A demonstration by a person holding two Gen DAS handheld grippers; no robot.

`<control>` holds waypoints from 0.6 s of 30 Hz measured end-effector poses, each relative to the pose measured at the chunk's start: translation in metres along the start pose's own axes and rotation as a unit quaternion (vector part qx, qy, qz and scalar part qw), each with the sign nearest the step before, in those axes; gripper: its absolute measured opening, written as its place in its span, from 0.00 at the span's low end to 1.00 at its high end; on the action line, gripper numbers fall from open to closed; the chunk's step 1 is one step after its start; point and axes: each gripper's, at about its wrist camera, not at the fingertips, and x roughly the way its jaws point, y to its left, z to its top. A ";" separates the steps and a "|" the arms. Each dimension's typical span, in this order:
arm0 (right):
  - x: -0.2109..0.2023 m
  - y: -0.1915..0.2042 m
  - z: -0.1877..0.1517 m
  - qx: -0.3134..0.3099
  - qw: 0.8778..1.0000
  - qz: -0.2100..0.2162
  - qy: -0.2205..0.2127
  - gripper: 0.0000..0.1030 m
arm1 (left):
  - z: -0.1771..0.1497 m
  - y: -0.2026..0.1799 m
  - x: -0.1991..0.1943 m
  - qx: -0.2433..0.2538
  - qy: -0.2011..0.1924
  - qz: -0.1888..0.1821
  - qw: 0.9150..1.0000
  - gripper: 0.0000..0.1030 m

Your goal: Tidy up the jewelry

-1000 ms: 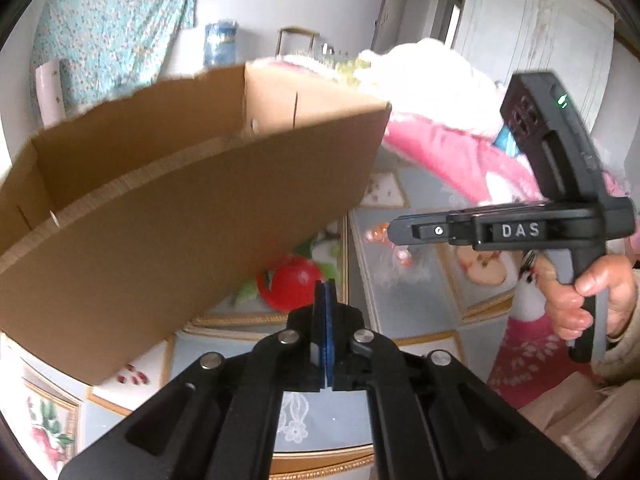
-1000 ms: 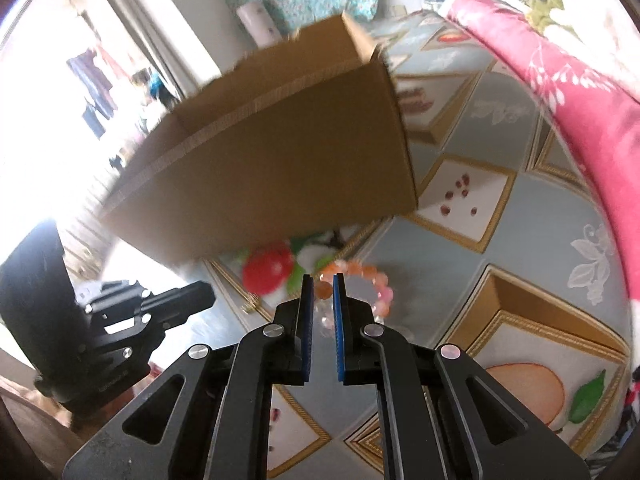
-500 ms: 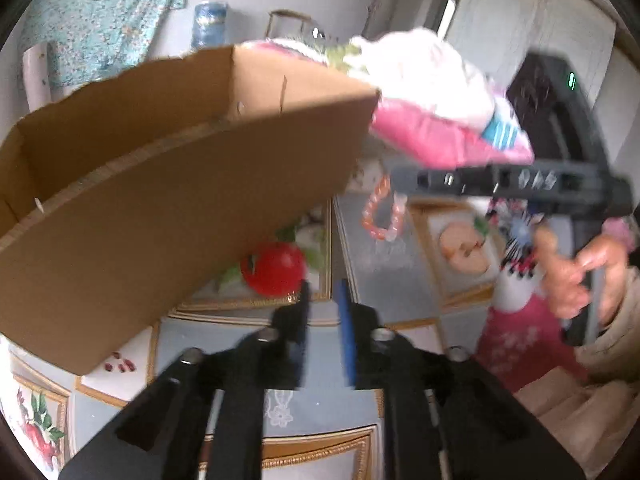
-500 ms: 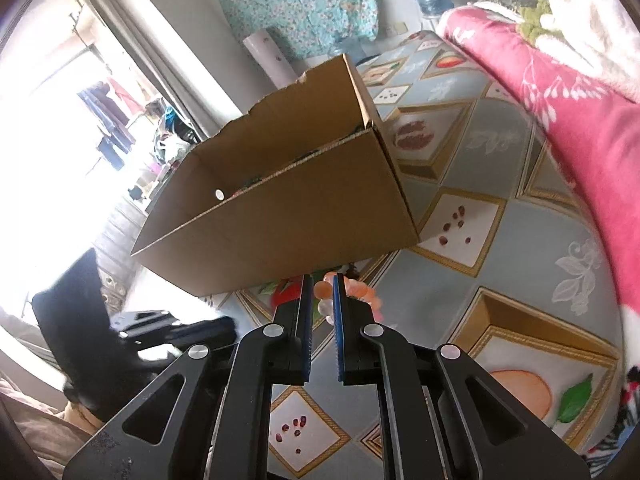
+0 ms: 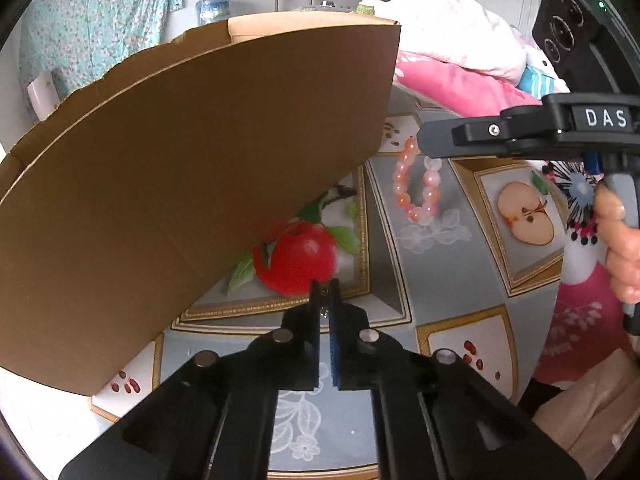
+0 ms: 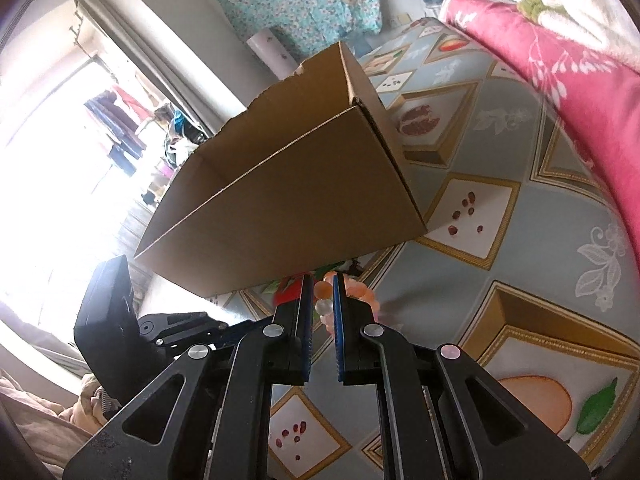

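Bracelet beads (image 5: 416, 184), round, glossy, pink and orange, are hanging as a loop from your right gripper (image 5: 424, 148) in the left wrist view, dangling above the fruit-patterned cloth (image 5: 432, 280) just beside the corner of the cardboard box (image 5: 200, 184). Your left gripper (image 5: 325, 292) is pointing steeply down toward the printed red apple; its jaws have just been closing and are now pressed almost together with nothing between them. Your hand (image 5: 620, 248) is wrapping the right gripper's handle at the frame's edge. In the right wrist view, your right gripper (image 6: 322, 284) is pinching the bracelet (image 6: 326, 300) between its blue-lined fingers (image 6: 306, 320), which are standing narrowly apart around the beads. The plain brown box (image 6: 288, 200) is sitting open-topped just beyond the fingertips, and the left gripper (image 6: 176, 328) is showing low on the left.
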 end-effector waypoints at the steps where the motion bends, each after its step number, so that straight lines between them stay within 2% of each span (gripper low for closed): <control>1: -0.001 -0.002 0.000 0.002 1.000 0.002 -0.001 0.07 | 0.000 0.000 0.000 0.001 0.000 0.001 1.000 0.01; 6: -0.006 -0.002 -0.001 0.004 1.000 0.012 -0.006 0.07 | 0.003 0.000 -0.015 -0.009 -0.012 -0.020 1.000 0.00; 10: -0.016 0.001 -0.001 -0.001 1.000 0.018 -0.019 0.07 | 0.007 0.005 -0.044 -0.026 -0.036 -0.037 0.998 0.00; 18: -0.049 0.022 0.008 -0.022 0.997 0.045 -0.056 0.07 | 0.026 0.018 -0.125 -0.043 -0.120 -0.035 0.991 0.00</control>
